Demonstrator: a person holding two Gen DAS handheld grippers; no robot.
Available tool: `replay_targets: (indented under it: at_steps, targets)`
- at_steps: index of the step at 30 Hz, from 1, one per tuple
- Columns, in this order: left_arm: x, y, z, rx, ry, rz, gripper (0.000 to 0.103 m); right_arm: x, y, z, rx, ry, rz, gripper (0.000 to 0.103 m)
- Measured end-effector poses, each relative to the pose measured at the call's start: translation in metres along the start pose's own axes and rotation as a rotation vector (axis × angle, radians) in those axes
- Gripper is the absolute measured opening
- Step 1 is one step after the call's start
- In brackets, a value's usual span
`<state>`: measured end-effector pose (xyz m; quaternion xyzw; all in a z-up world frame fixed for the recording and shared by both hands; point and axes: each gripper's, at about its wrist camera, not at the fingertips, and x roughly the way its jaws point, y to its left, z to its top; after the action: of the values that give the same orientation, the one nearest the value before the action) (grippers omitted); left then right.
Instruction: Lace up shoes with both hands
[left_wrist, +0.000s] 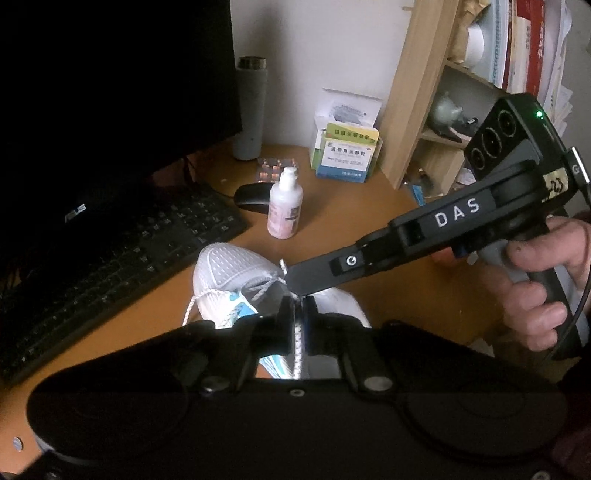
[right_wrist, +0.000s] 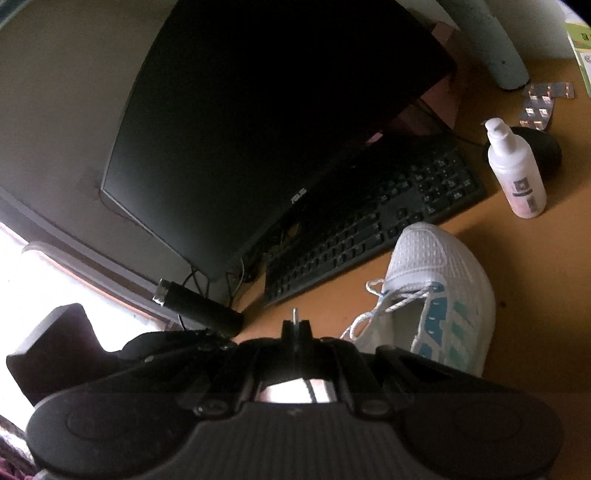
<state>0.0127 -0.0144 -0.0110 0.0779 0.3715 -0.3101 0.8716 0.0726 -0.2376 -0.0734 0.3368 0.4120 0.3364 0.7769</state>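
Observation:
A white mesh sneaker (left_wrist: 229, 269) with blue side marks lies on the wooden desk (left_wrist: 388, 280), toe pointing away; it also shows in the right wrist view (right_wrist: 439, 280). Its white lace (left_wrist: 264, 286) crosses the lowest eyelets, with a loose loop (right_wrist: 360, 325) hanging off the left side. My left gripper (left_wrist: 298, 314) is shut on a strand of the lace just above the tongue. My right gripper (right_wrist: 295, 326) is shut on the lace's tip (right_wrist: 294, 315), which pokes out between its fingertips. In the left wrist view the right gripper (left_wrist: 290, 278) reaches in from the right, right beside the left one.
A black keyboard (left_wrist: 122, 254) and dark monitor (left_wrist: 110, 92) stand left of the shoe. A white pump bottle (left_wrist: 284, 206), black mouse (left_wrist: 253, 197), blister packs (left_wrist: 275, 168), grey flask (left_wrist: 249, 110), medicine boxes (left_wrist: 345, 157) and a wooden shelf (left_wrist: 443, 92) lie beyond. A black cylinder (right_wrist: 199, 308) lies near the monitor base.

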Motion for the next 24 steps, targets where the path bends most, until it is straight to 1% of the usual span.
replay_targets:
  at_steps: [1, 7, 11, 13, 20, 24]
  targets:
    - [0.000, 0.000, -0.001, 0.001, -0.001, 0.000, 0.002, 0.000, 0.000, 0.000, 0.007, 0.002, -0.001, 0.006]
    - [0.000, -0.004, -0.003, 0.024, 0.007, -0.006, 0.002, -0.002, -0.002, 0.003, 0.036, -0.007, -0.003, 0.007]
    - [0.000, -0.004, -0.004, 0.024, 0.006, -0.006, 0.002, -0.002, 0.001, 0.003, 0.011, -0.007, -0.004, 0.007]
    - [0.001, -0.004, -0.004, 0.028, 0.011, 0.002, 0.002, -0.003, 0.003, 0.003, -0.003, -0.007, -0.005, 0.003]
    - [0.001, -0.006, 0.000, 0.029, 0.022, 0.003, 0.002, -0.003, 0.009, 0.004, -0.050, -0.007, -0.007, 0.003]
    - [0.002, -0.007, 0.002, 0.035, 0.019, -0.003, 0.002, -0.003, 0.015, 0.004, -0.113, -0.001, -0.032, 0.003]
